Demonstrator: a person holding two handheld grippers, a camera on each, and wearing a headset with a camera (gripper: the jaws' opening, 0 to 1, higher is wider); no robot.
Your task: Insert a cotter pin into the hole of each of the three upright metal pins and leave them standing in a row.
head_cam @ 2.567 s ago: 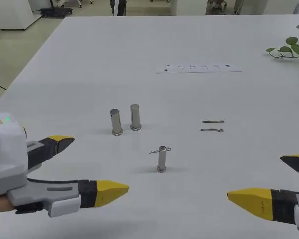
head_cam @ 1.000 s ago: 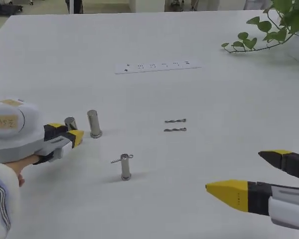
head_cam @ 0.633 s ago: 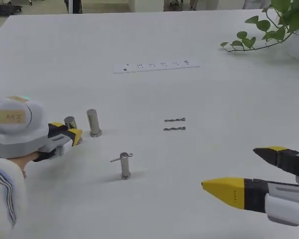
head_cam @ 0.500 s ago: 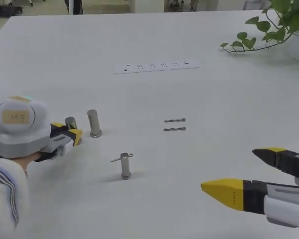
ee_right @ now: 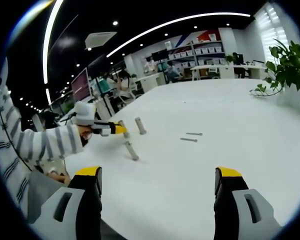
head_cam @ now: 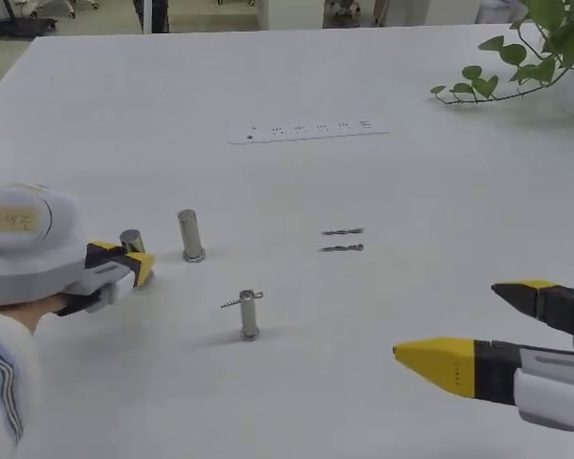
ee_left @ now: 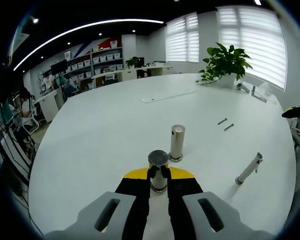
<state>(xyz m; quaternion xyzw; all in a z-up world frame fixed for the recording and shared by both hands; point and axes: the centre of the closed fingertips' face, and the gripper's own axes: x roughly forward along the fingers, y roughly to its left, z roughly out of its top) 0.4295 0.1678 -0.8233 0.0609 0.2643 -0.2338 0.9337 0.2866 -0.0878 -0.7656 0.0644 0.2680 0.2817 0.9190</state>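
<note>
Gripping the first metal pin [ee_left: 158, 165] between its yellow tips, my left gripper [ee_left: 159, 176] sits at the left side of the white tabletop [head_cam: 440, 182]. The pin is upright, and its round top shows above the closed jaws in the left gripper view. Just beside it to the right stands the second metal pin [head_cam: 191, 235], upright and free. Nearer to me and further right stands the third metal pin [head_cam: 250, 320], with a cotter pin [head_cam: 234, 302] through the hole near its top, sticking out to the left. Two loose cotter pins [head_cam: 342, 240] lie parallel, close together, well to the right of the metal pins. My right gripper [head_cam: 447, 321] hovers at the near right, jaws wide apart and holding nothing. A white power strip [head_cam: 309, 130] lies further back, and a leafy plant [head_cam: 526, 48] sits at the far right corner.
</note>
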